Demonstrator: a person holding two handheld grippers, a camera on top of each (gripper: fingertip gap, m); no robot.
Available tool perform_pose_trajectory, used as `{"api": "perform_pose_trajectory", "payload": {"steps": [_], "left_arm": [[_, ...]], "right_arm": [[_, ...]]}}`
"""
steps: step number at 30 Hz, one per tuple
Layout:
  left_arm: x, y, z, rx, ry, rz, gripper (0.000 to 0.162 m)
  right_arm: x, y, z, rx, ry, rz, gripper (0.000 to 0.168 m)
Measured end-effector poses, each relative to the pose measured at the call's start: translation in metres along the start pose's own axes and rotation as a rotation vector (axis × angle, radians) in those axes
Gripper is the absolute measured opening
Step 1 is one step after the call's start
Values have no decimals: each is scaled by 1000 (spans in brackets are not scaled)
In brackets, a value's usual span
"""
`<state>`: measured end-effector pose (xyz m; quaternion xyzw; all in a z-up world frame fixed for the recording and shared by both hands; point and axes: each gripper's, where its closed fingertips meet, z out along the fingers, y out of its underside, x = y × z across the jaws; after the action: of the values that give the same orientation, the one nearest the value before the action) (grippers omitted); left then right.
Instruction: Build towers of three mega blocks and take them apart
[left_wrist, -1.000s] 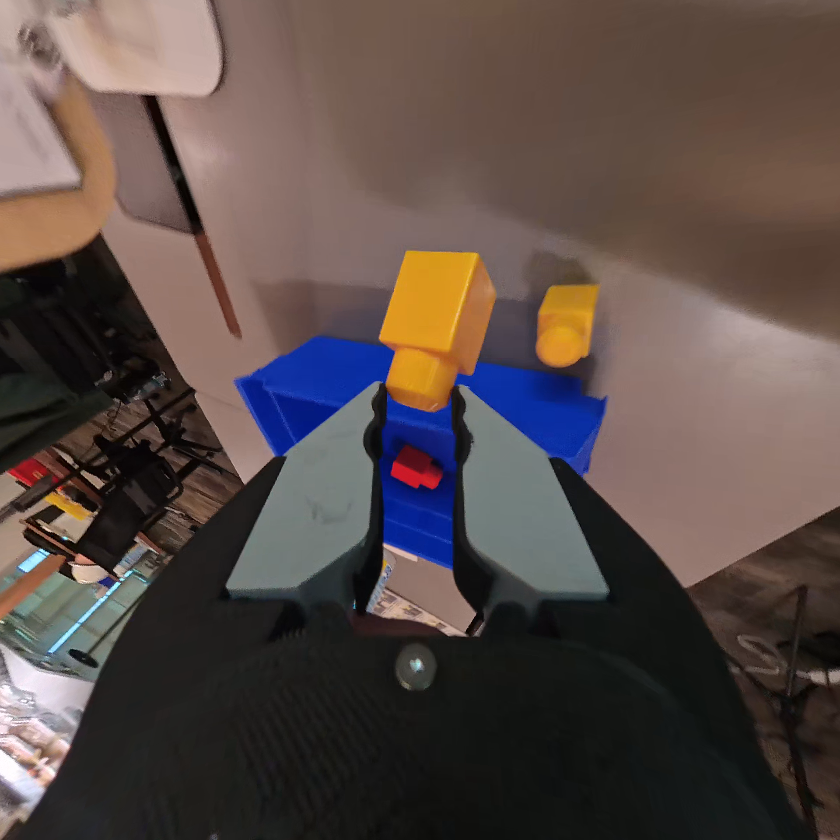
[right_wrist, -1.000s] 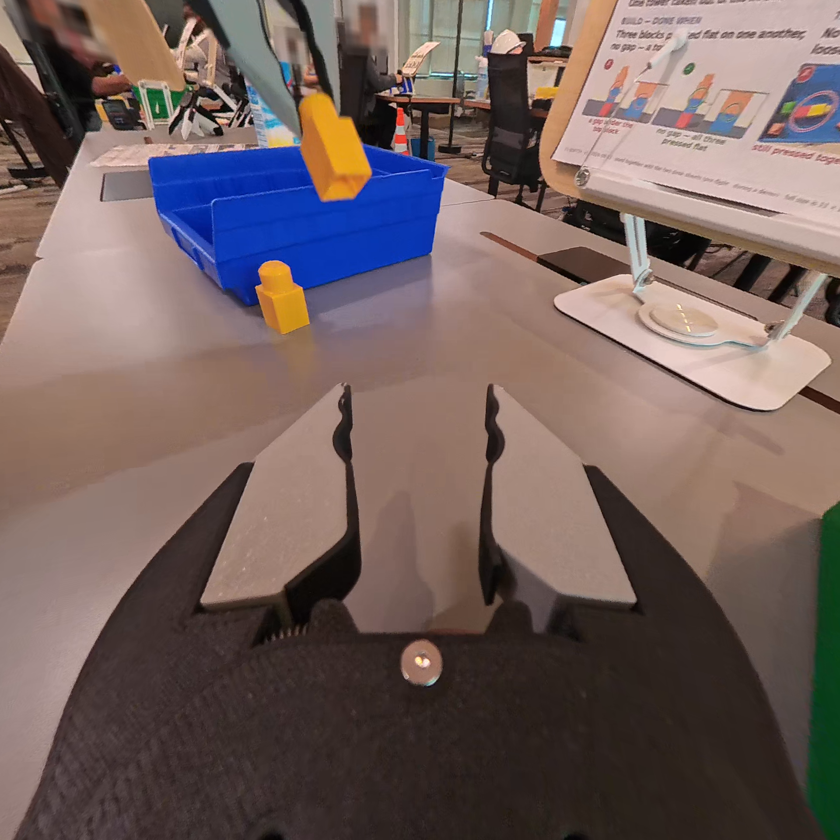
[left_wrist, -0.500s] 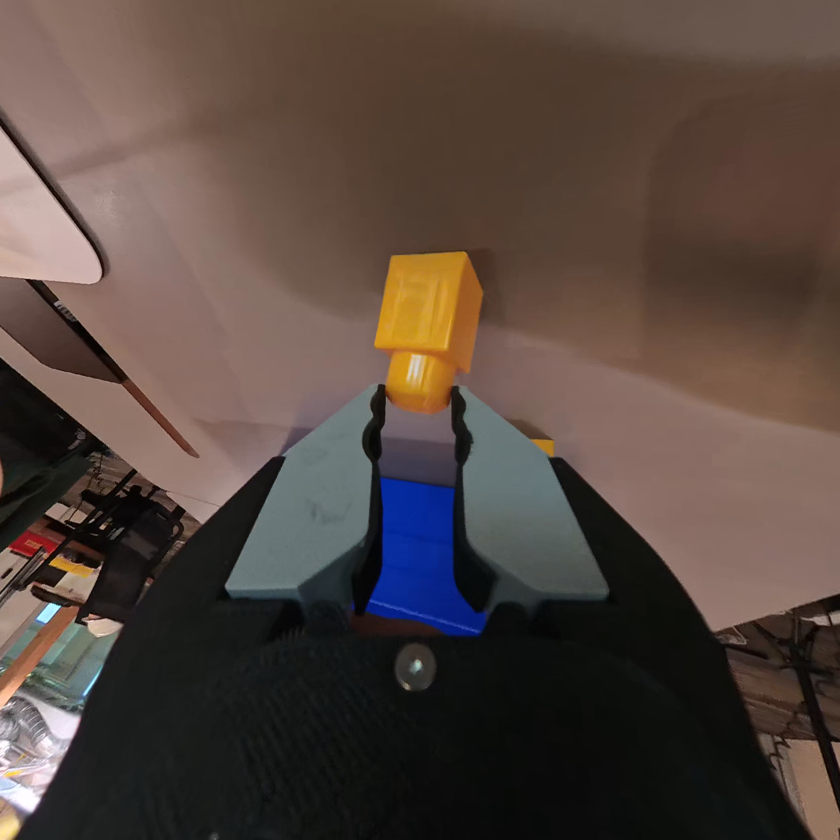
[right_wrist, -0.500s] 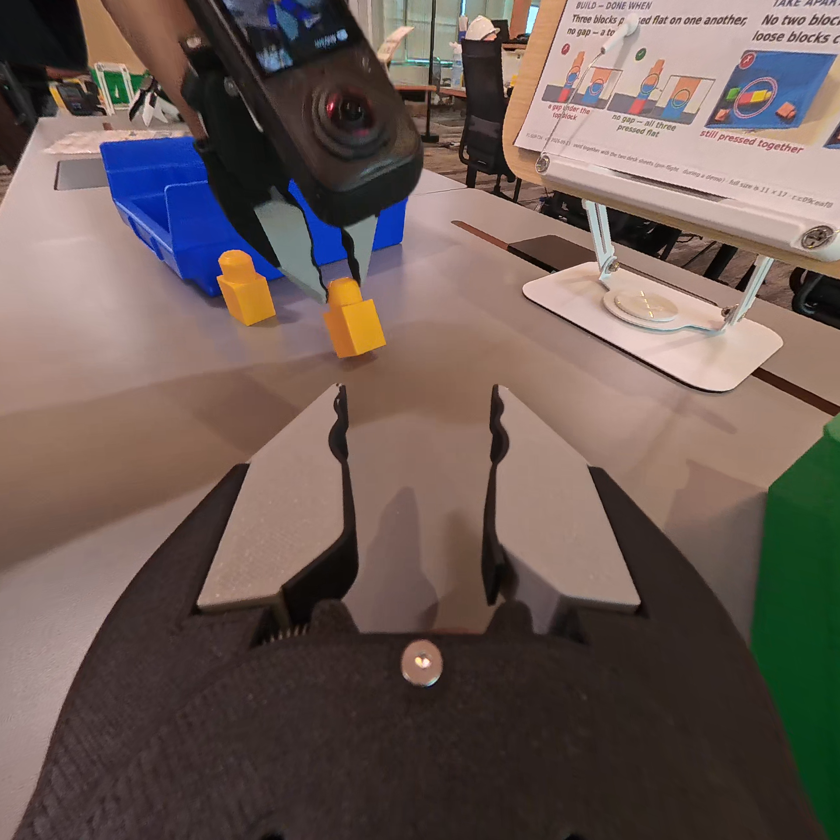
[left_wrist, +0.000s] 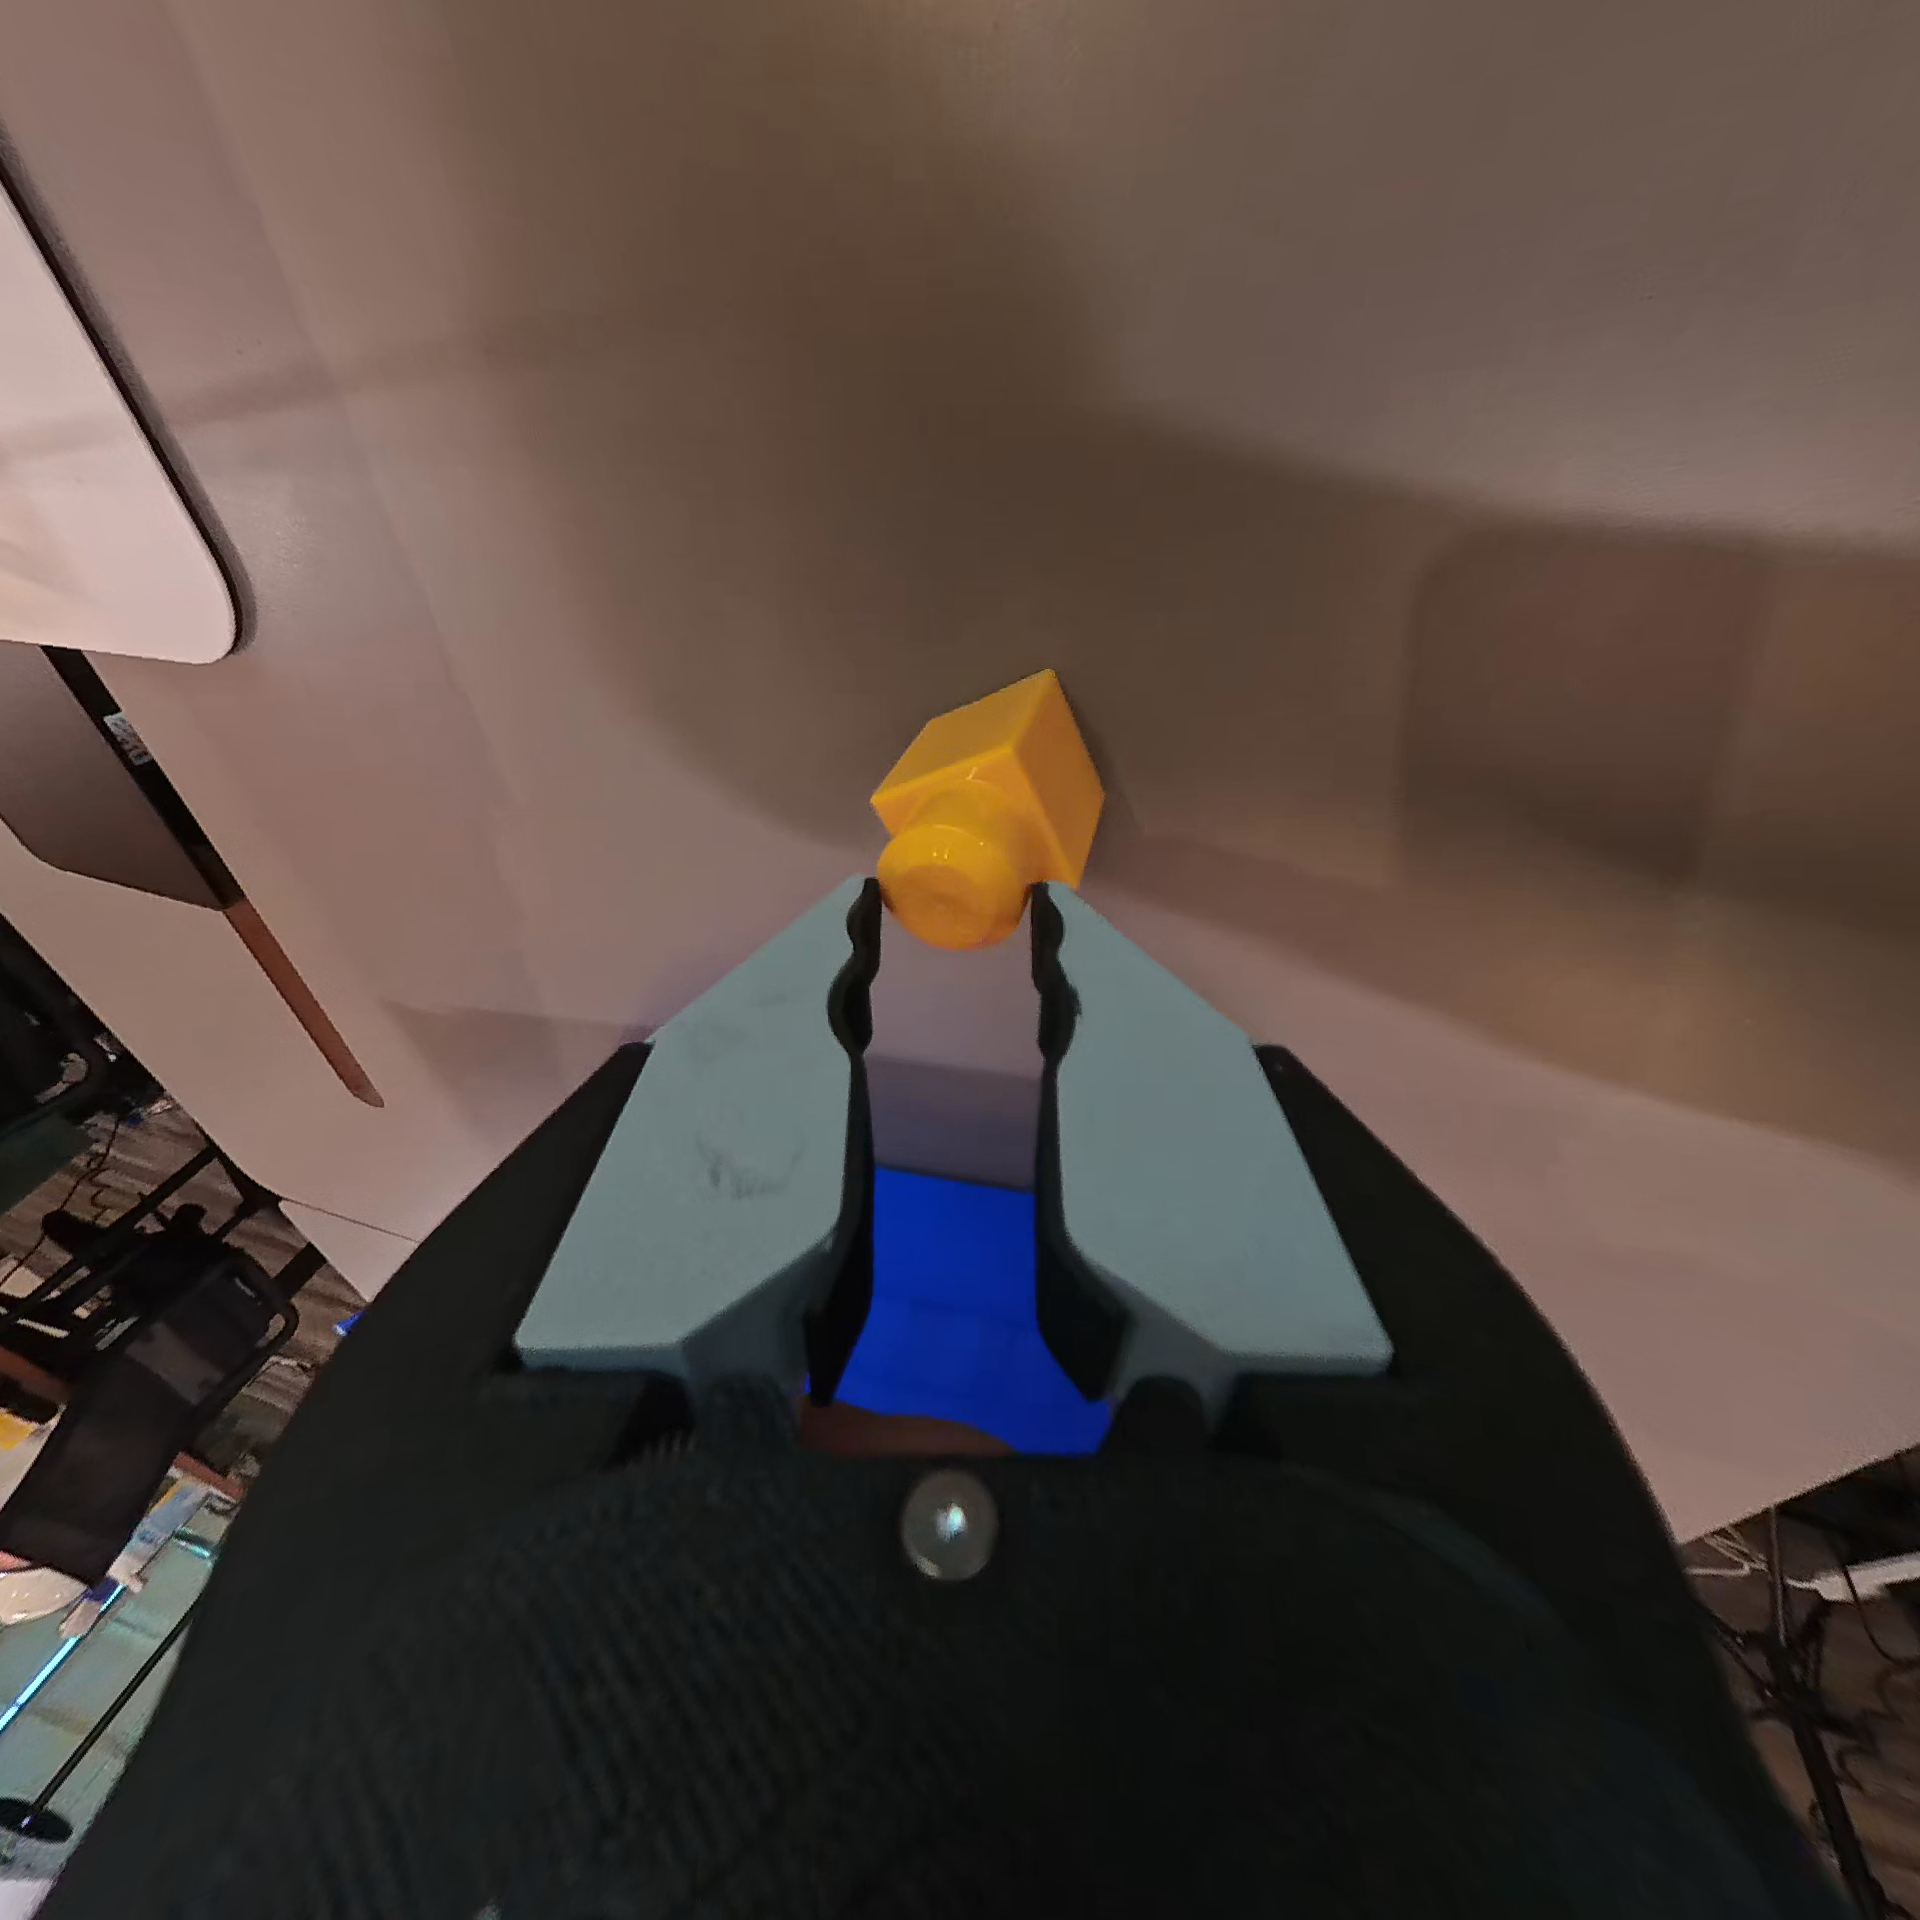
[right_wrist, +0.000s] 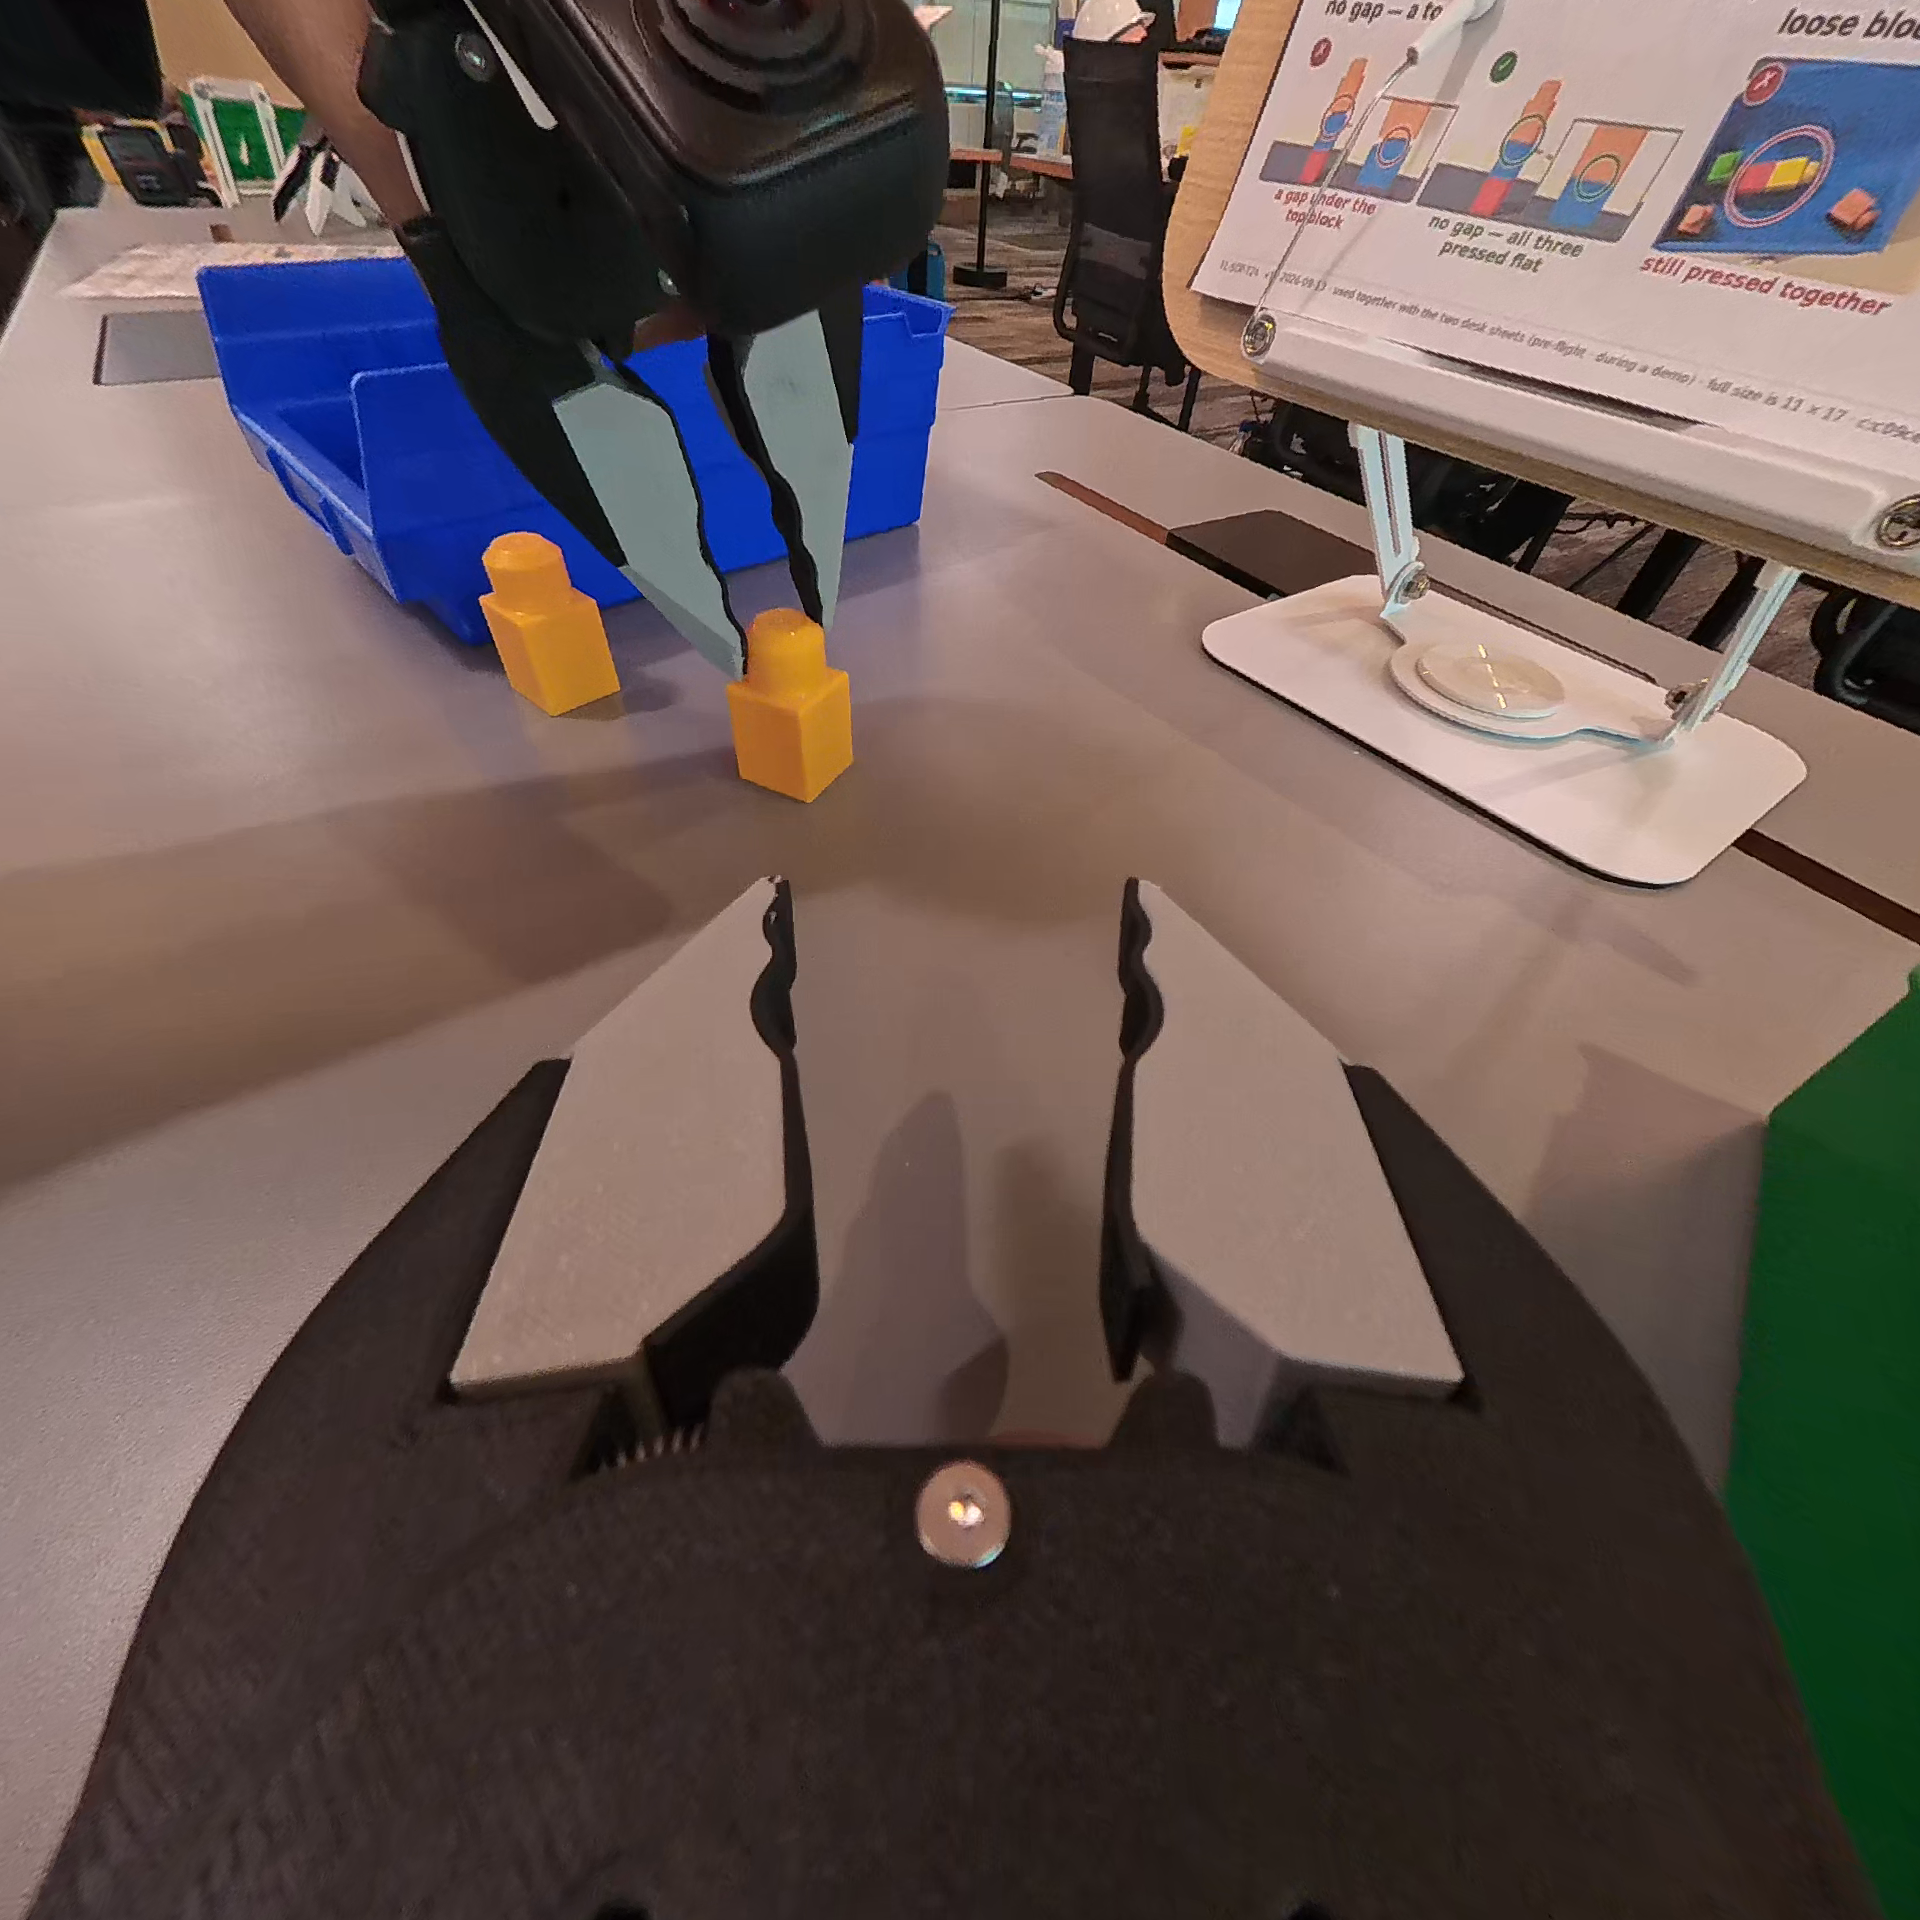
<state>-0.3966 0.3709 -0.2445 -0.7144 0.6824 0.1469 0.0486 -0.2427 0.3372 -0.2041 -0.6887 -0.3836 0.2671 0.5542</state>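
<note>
A printed sheet (right_wrist: 1538, 197) with coloured pictures and captions in red and black is clipped to a wooden board (right_wrist: 1195, 239) on a white stand (right_wrist: 1507, 790). A line of fine print runs along the sheet's lower edge. A green-and-white sign (right_wrist: 241, 135) far back and a sticker (left_wrist: 127, 730) on a dark panel (left_wrist: 94, 821) are too small to read.

On the grey table (right_wrist: 1195, 914) we see a white stand (right_wrist: 1496, 727) with 2 thin legs holding up a tilted wooden board (right_wrist: 1558, 488), and a printed instruction sheet (right_wrist: 1579, 187) lies on that board. A dark inset panel (right_wrist: 1262, 545) sits in the table beside the stand. Behind, we make out a black office chair (right_wrist: 1117, 208).
</note>
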Motion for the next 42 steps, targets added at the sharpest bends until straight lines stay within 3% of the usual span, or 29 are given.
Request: {"api": "perform_pose_trajectory", "payload": {"steps": [7,13,24,30,36,39,40,42], "left_arm": [[7,2,-7,24,33,22,27],[5,26,-24,-8,24,5,27],[17,82,-70,70,-54,-35,27],[55,59,-81,236,15,63,27],[79,40,-82,248,33,172,27],[85,24,-85,295,33,203,27],[87,18,-87,318,45,208,27],[90,9,-87,361,60,206,27]], "right_arm": [[1,0,0,2,-6,17,61],[-6,0,1,4,-37,9,62],[-99,-6,49,-47,-323,-29,70],[-135,-30,77,36,-427,45,70],[-151,-38,85,59,-509,59,68],[-155,-41,82,79,-530,42,55],[-156,-38,81,66,-535,29,41],[-153,-34,80,43,-529,7,37]]}}
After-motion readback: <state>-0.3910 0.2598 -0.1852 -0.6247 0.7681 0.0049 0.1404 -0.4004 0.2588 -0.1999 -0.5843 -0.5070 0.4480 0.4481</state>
